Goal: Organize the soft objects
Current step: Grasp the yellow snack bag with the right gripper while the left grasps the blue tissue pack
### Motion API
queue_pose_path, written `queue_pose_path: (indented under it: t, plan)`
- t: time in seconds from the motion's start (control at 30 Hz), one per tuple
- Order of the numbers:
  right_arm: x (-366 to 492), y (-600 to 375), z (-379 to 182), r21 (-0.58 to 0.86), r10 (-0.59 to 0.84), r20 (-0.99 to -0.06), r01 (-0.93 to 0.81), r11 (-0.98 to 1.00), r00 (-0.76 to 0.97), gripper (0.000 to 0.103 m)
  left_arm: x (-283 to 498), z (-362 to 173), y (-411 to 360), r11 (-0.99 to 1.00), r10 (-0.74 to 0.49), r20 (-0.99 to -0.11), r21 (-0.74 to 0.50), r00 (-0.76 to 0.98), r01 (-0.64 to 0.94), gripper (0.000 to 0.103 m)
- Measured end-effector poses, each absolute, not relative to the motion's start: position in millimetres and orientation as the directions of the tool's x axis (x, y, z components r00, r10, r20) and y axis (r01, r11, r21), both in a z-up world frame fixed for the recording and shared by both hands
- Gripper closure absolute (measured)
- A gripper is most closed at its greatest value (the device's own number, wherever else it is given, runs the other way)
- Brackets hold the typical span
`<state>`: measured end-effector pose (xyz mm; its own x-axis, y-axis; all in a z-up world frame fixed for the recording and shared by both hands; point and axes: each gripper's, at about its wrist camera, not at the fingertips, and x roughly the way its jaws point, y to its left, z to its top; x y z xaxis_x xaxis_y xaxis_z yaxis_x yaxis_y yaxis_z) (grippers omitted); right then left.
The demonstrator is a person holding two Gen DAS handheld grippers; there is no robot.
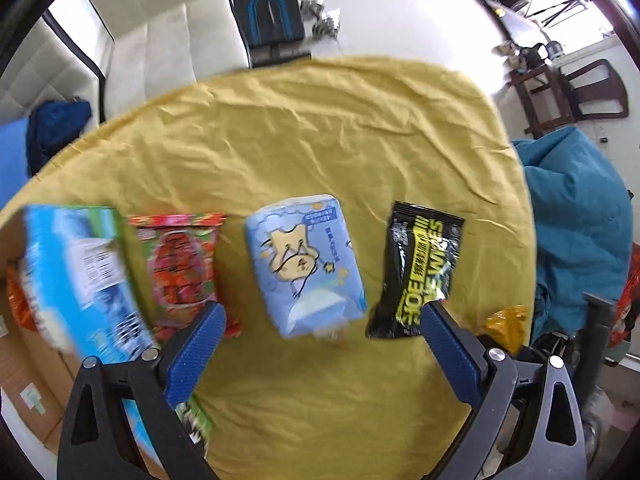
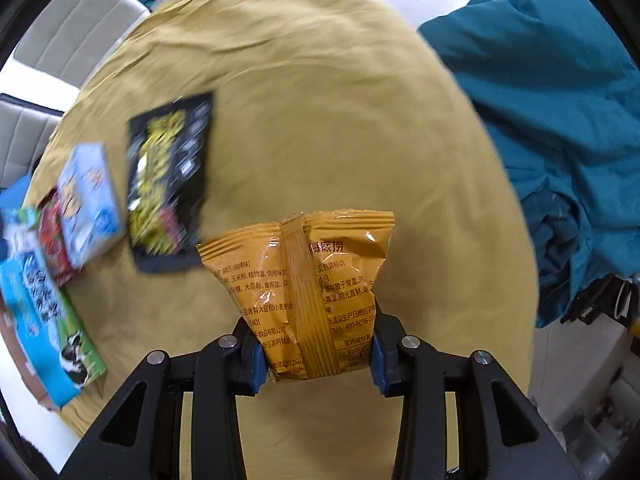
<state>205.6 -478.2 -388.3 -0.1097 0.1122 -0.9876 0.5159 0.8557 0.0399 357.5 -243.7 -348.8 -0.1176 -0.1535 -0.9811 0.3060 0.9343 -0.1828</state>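
Observation:
A row of soft packs lies on the yellow cloth [image 1: 304, 136]: a blue-green milk pack [image 1: 80, 276], a red snack bag [image 1: 182, 268], a light blue tissue pack [image 1: 306, 264] and a black-yellow bag [image 1: 418, 268]. My left gripper [image 1: 320, 316] is open and empty, hovering just in front of the tissue pack. My right gripper [image 2: 316, 356] is shut on an orange snack bag [image 2: 300, 276], held above the cloth [image 2: 320, 100] to the right of the black-yellow bag [image 2: 170, 184]. The orange bag also shows in the left wrist view [image 1: 506, 326].
A cardboard box [image 1: 24, 360] sits at the table's left edge. A teal blanket [image 2: 552, 120] lies off the right edge. A white sofa [image 1: 132, 40], a black bench [image 1: 268, 4] and a wooden chair [image 1: 572, 92] stand beyond the table.

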Motion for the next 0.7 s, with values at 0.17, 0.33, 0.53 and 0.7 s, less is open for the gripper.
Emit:
queue_pose_path:
  t: [0.17, 0.33, 0.53, 0.7]
  plan:
    - [213.1, -494.8, -403.1, 0.062, 0.152, -0.980, 0.533, 0.844, -0.126, 0.061, 374.4, -411.4, -265.6, 0.947, -0.070, -0.977, -0.129, -0.204, 0.293, 0.003]
    - [218.6, -494.9, -423.5, 0.077, 0.177, -0.974, 0.527, 0.847, -0.142, 0.061, 378.9, -440.7, -268.2, 0.956, -0.031, -0.971, -0.098, -0.237, 0.278, 0.004]
    - [227.6, -493.8, -430.4, 0.079, 0.181, -0.972, 0.518, 0.852, -0.150, 0.061, 373.6, -445.4, -266.3, 0.951, -0.010, -0.977, -0.076, -0.215, 0.300, 0.037]
    - [228.2, -502.5, -439.2, 0.074, 0.179, -0.971, 0.512, 0.856, -0.159, 0.062, 364.9, -439.1, -259.6, 0.950, -0.019, -0.983, -0.075, -0.185, 0.302, 0.053]
